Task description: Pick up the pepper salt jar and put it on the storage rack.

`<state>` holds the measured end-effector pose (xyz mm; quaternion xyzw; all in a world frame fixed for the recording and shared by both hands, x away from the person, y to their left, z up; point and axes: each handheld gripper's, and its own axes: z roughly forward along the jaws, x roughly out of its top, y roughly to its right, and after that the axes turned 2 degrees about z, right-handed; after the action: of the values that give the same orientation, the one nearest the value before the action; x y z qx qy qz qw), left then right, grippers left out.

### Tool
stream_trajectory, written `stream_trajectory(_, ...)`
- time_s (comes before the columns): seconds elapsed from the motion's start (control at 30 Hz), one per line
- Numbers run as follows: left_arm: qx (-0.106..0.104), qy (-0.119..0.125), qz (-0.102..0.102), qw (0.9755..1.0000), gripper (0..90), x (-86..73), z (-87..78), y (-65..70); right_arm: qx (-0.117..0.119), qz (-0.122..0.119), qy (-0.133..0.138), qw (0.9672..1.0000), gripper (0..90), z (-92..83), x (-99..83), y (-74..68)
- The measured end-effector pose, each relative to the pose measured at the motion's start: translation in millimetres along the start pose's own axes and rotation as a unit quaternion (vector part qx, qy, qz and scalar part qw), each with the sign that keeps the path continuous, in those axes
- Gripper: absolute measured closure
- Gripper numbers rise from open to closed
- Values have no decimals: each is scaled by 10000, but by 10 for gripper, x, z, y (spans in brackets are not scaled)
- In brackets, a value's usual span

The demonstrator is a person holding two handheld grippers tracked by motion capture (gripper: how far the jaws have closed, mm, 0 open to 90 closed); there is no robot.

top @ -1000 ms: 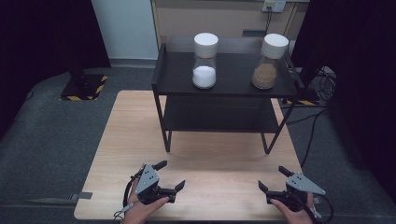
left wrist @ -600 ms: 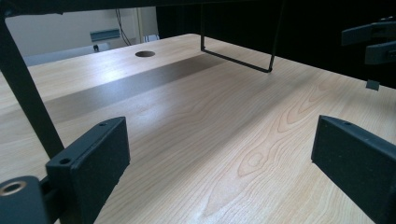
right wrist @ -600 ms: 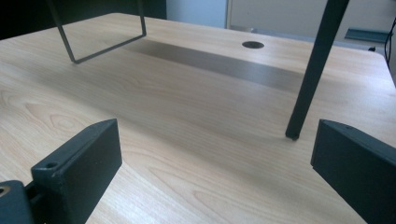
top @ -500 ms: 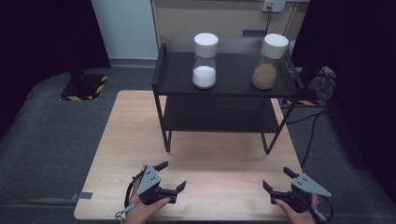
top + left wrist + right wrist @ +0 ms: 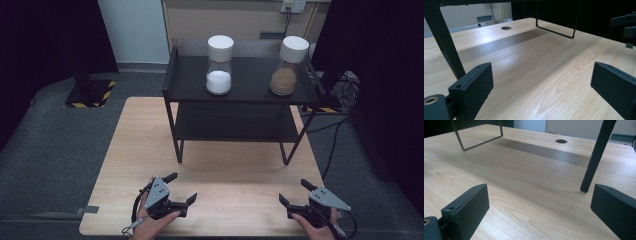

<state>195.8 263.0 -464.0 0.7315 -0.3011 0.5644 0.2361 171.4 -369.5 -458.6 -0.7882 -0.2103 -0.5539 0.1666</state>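
Light wood table (image 5: 150, 130) w/ round cable hole (image 5: 561, 141), centre. Grey carpet floor (image 5: 50, 150) around. Far wall pale; socket (image 5: 293, 6) top right. Black curtains (image 5: 45, 35) left & right. Hazard-striped base plate (image 5: 90, 95) far left.

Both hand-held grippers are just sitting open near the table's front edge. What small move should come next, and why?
Probably lift the left hand-held gripper forward toward the white-powder jar on the shelf's top. Its jaws are open and empty, and that jar stands on its side, nearer than the brown-powder jar.
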Motion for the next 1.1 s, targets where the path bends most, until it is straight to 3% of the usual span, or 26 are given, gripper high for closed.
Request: stream_trajectory(1.1, 37, -43, -9, 10000, 36, -18, -1, 6, 3, -9, -108, 9999, 25, 12, -34, 20)
